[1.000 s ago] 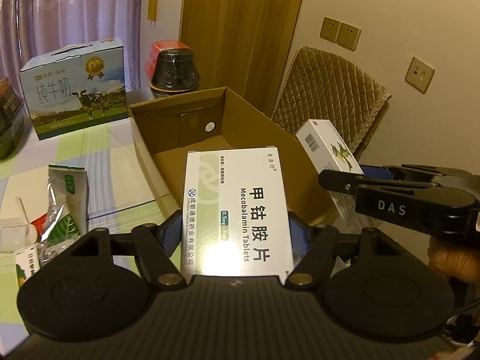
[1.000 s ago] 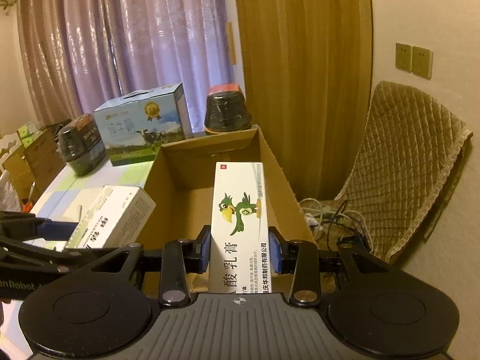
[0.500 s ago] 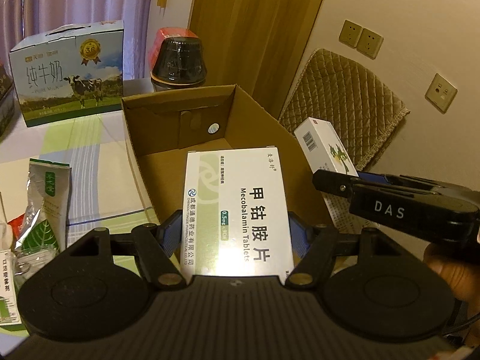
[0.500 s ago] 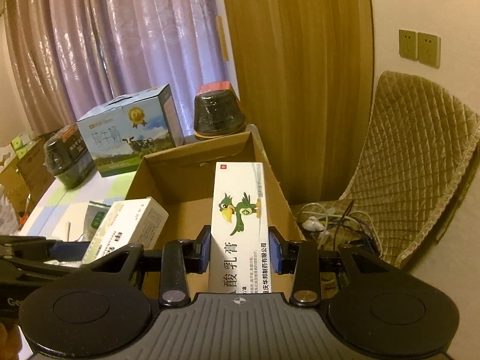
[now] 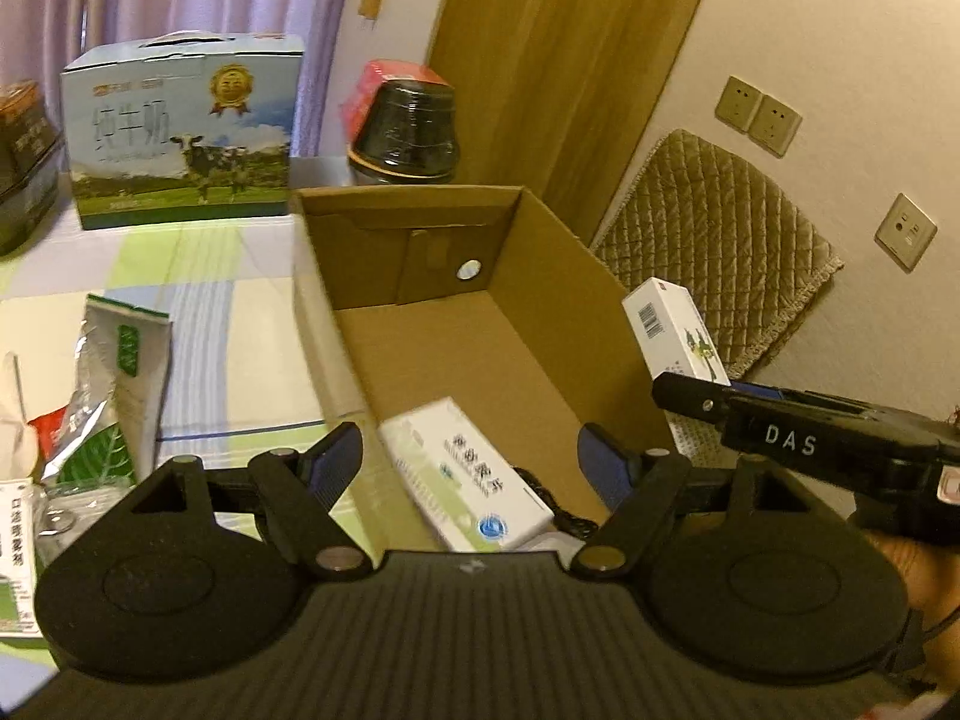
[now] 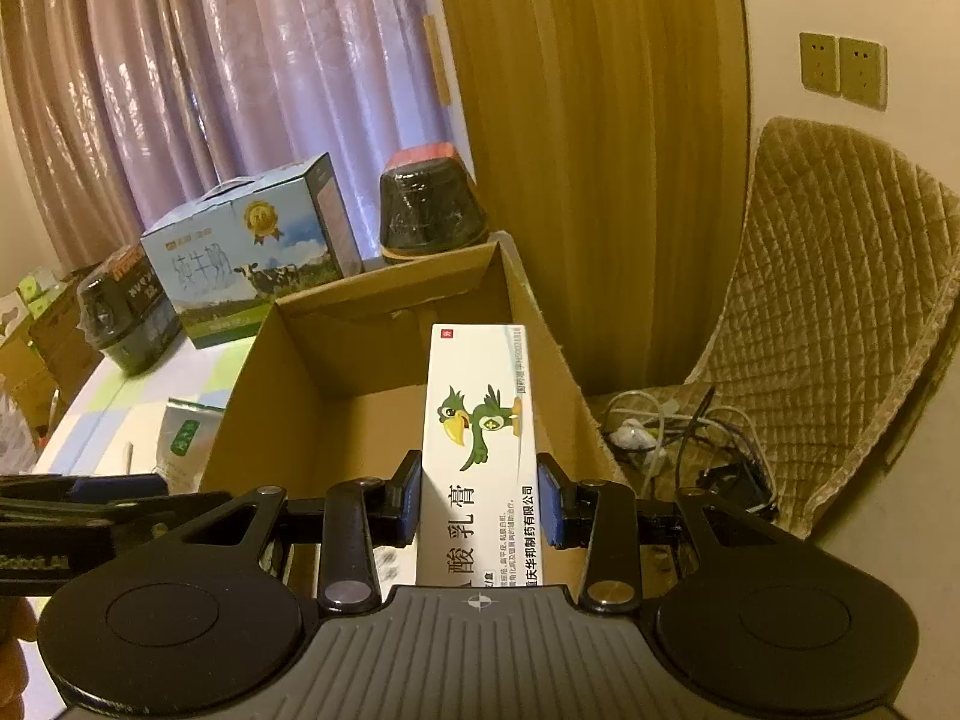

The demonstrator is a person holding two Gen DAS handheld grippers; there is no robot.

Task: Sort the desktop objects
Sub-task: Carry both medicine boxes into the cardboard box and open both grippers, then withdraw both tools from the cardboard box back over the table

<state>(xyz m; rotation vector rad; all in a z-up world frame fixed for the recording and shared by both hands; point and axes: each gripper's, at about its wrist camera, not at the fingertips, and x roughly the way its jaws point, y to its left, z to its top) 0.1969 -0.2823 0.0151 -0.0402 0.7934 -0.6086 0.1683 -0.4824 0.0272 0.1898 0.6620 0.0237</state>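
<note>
An open cardboard box (image 5: 414, 198) stands on the table. A white tablet box (image 5: 474, 480) lies tilted on its floor near the front wall. My left gripper (image 5: 469, 444) hovers just above it, open, with nothing between its blue pads. My right gripper (image 6: 480, 498) is shut on a long white ointment box (image 6: 480, 414) printed with a green bird, held above the right side of the cardboard box (image 6: 360, 372). In the left wrist view that ointment box (image 5: 672, 330) sticks up beside the box's right wall.
A blue milk carton case (image 5: 180, 132) and a black jar with a red lid (image 5: 402, 126) stand behind the box. A green-white pouch (image 5: 120, 372) and small packets lie left of it. A quilted chair (image 6: 840, 300) and floor cables (image 6: 660, 432) are to the right.
My left gripper has opened and let go of the tablet box, which now lies inside the cardboard box. My right gripper still holds the ointment box and has moved closer over the box.
</note>
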